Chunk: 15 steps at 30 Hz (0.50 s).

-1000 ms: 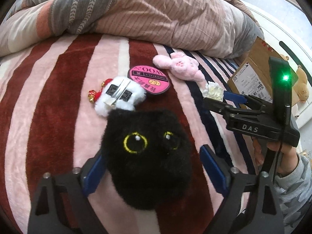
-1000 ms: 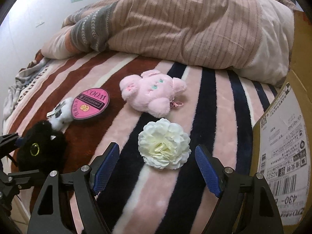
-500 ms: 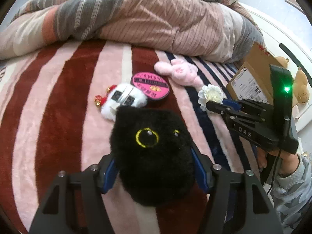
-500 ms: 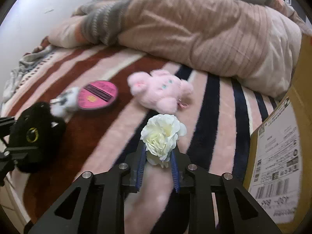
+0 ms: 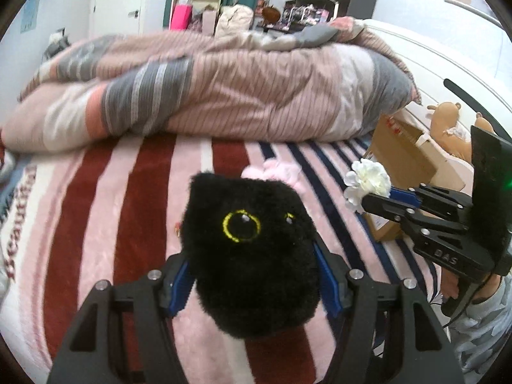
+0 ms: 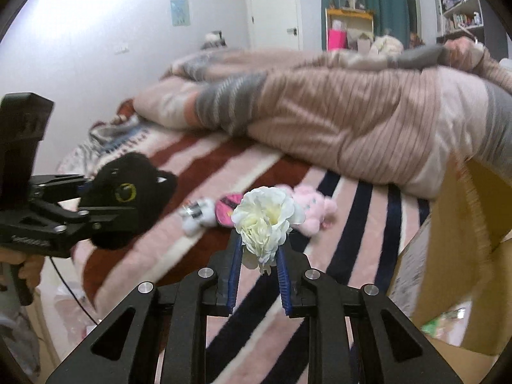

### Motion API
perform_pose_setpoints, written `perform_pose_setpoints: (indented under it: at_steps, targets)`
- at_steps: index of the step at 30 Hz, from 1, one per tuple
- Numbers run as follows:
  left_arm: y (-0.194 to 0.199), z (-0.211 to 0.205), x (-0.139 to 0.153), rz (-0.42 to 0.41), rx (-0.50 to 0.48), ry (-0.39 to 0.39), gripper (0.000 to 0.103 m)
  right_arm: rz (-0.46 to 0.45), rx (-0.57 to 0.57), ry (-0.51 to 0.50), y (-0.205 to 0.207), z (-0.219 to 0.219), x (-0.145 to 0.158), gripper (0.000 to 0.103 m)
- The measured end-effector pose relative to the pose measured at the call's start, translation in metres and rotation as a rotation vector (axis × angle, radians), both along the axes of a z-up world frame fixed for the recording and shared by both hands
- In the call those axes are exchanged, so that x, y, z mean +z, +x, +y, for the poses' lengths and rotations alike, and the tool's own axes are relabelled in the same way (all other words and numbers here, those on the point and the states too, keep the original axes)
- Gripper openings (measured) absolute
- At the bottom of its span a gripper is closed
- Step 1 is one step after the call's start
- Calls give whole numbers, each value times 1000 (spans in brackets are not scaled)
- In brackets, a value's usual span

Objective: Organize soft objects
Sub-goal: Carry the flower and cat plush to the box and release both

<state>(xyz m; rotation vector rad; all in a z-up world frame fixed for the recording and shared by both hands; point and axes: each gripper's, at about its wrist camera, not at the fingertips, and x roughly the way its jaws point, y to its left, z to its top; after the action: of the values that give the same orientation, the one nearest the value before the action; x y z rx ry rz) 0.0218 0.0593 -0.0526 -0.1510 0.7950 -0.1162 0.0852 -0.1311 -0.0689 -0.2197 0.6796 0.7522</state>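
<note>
Both claws have closed and come up off the bed (image 5: 134, 192), the left claw (image 5: 252, 280) clamped on the black plush (image 5: 249, 249) and the right claw (image 6: 257, 264) pinching the white flower (image 6: 267, 216) (box (image 5: 403, 156) just beside), so both look ready to drop in.

Soft indoor light, motion blur, fisheye edges

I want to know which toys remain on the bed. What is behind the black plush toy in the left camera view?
Behind the black plush toy, only the top of a pink plush toy shows on the striped blanket. Its lower part is covered.
</note>
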Motion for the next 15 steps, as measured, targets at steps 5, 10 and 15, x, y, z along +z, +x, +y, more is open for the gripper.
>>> perform_pose_setpoints:
  at_steps: [5,10,15]
  targets:
    - [7,-31,42,-66,-46,51,63,-45,-21,64,-7,-34,37,16]
    - [23,-72,67,-105,-118,69,63,-73,-86,99,-1,-78,59,16]
    - [51,-121,81,-122,-206,68,63,-80,-170,102,12,-128,66,16]
